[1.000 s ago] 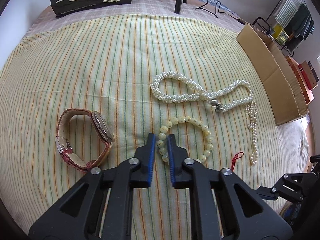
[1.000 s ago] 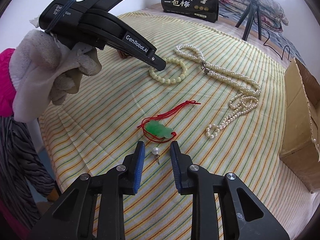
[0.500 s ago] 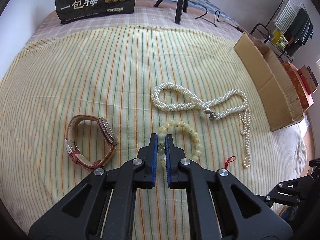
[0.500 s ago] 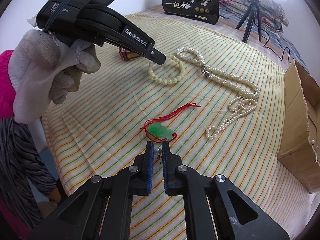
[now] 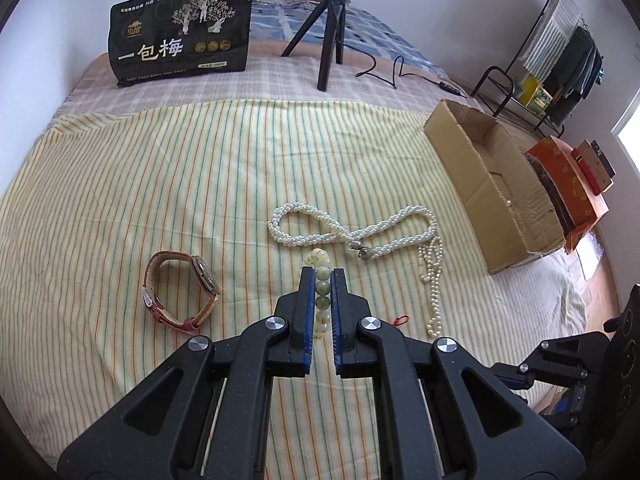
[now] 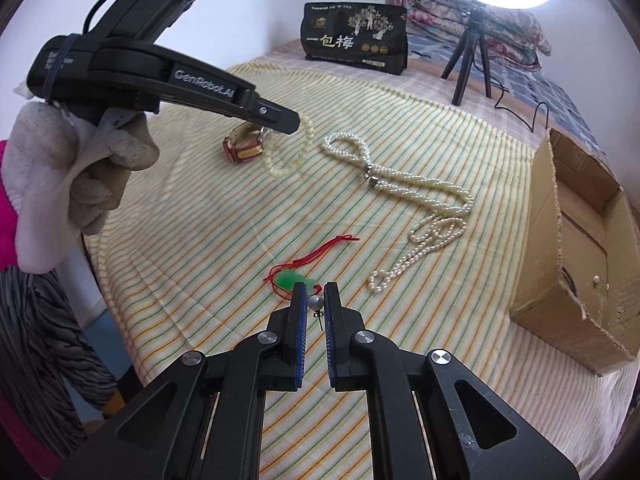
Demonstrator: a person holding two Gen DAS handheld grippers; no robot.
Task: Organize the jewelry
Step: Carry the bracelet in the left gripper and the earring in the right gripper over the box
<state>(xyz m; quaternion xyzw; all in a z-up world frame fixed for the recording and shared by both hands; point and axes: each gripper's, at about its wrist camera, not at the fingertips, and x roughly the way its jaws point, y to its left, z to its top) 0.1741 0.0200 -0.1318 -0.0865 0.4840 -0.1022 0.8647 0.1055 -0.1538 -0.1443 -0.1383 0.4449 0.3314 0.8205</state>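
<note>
The light, limp bead bracelet is held between the closed-in fingers of the left gripper, hanging below. The tiny, slippery pearl earring is pinched by the right gripper, best gripped at its ball.

Right gripper fingers pinch a pearl earring above the striped cloth.

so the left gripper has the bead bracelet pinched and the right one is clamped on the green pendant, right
Not quite. The left gripper does pinch the bead bracelet, but the right gripper is shut on the pearl earring, not the green pendant. The right wrist view shows the pendant lying on the striped cloth just past the fingertips.
</note>
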